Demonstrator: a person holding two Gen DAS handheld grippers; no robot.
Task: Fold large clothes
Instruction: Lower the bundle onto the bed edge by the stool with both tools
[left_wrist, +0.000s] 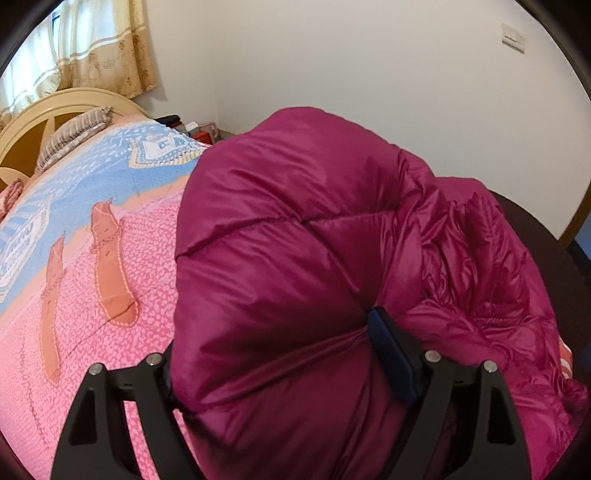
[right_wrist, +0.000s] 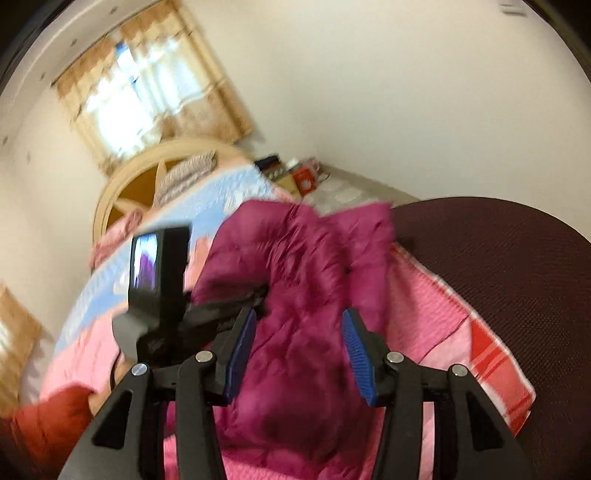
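A puffy, quilted magenta down jacket (left_wrist: 295, 258) of shiny fabric is lying in a loose heap on a bed covered by a pink and light-blue patterned quilt (left_wrist: 92, 295), towards the side nearest a dark maroon woven seat (right_wrist: 498, 266) that is standing against the mattress edge.

The left tongs (left_wrist: 273, 354) are spanning a thick fold of the jacket. Their blue ribbed pad (left_wrist: 388, 354) on one side is pressing a deep crease into the fabric, while the opposite finger is sitting hidden behind the bulge, so the tongs are standing wide and clenching the padded fold between them.

The right tongs (right_wrist: 299, 354) are hanging over the jacket with both blue ribbed pads (right_wrist: 356, 356) showing clear and apart. Fabric is lying below and between them, yet neither pad is pressing on it, so they are released. The right view is blurring. In it the other handheld device, with a small lit screen (right_wrist: 147, 262) on its black body, is showing at the left, just beside the jacket.

At the far end of the bed a cream wooden headboard (left_wrist: 44, 110) is standing under a beige curtained window (left_wrist: 85, 44), with a striped pillow (left_wrist: 70, 136) resting against it. The walls are plain white.
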